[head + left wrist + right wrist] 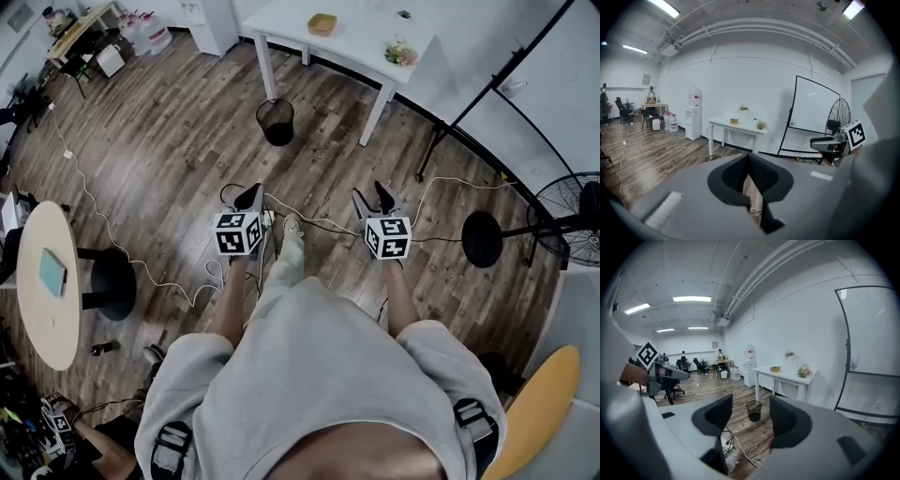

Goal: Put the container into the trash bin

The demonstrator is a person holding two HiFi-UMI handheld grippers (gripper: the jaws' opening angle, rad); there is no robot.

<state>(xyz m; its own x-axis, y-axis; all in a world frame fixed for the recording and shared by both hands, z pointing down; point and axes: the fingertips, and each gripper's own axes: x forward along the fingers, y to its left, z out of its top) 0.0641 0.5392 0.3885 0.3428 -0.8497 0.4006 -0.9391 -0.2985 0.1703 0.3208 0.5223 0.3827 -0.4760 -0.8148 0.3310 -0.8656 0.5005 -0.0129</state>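
Note:
A small tan container [322,23] sits on the white table [361,39] at the far side of the room; it also shows in the left gripper view as the container [734,121] and in the right gripper view as the container [775,369]. A black mesh trash bin [275,121] stands on the wood floor in front of the table, the same bin [753,410] framed between my right jaws from afar. My left gripper [249,195] [749,157] is shut with nothing in it. My right gripper [372,199] [751,412] stands open and empty. Both are held far short of table and bin.
Cables and a power strip [281,223] trail across the floor ahead of my feet. A whiteboard stand [487,94], a floor fan [574,217] and a round black base [483,239] stand at the right. A round table [42,281] and black stool [112,281] are at the left.

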